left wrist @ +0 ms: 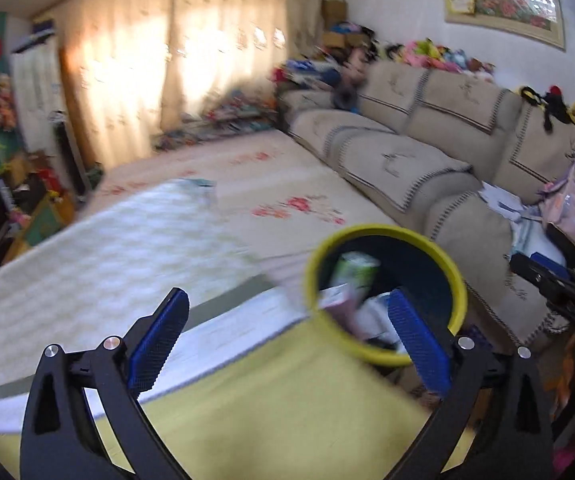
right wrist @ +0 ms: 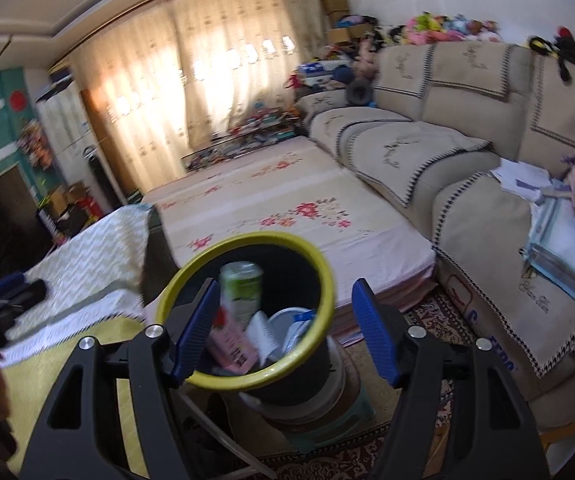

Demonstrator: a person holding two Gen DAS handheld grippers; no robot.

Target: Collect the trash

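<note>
Centrally, both wrist views show a black waste bin with a yellow rim (right wrist: pixel 319 268), set on a stack of round and square supports beside a yellow-green mat (left wrist: pixel 287 392) on the floor. Inside the bin lie several pieces of trash: a green-and-white can (right wrist: pixel 243 288) standing tilted against the far wall, a pink carton (right wrist: pixel 231 340) leaning at the near left, a folded white paper (right wrist: pixel 265 334) at the middle, and a white-and-blue wrapper (right wrist: pixel 297 326) to the right.

Left gripper (left wrist: pixel 287 336): its blue-padded jaws stand spread wide with nothing between them; the right pad overlaps the near rim of the bin in this view, and the picture is motion-blurred.

Right gripper (right wrist: pixel 283 332): jaws moderately apart and empty. The left pad appears over the bin's near-left rim and the right pad lies outside the rim on the right; whether either touches the bin cannot be told.

Each gripper shows at the edge of the other's view, the right one as a dark shape at the far right of the left wrist view.

Surroundings: a floral mattress (right wrist: pixel 287 200) behind the bin, a beige sofa (right wrist: pixel 427 152) along the right with papers (right wrist: pixel 523 180) on its seat, and closed curtains (right wrist: pixel 207 80) at the back.
</note>
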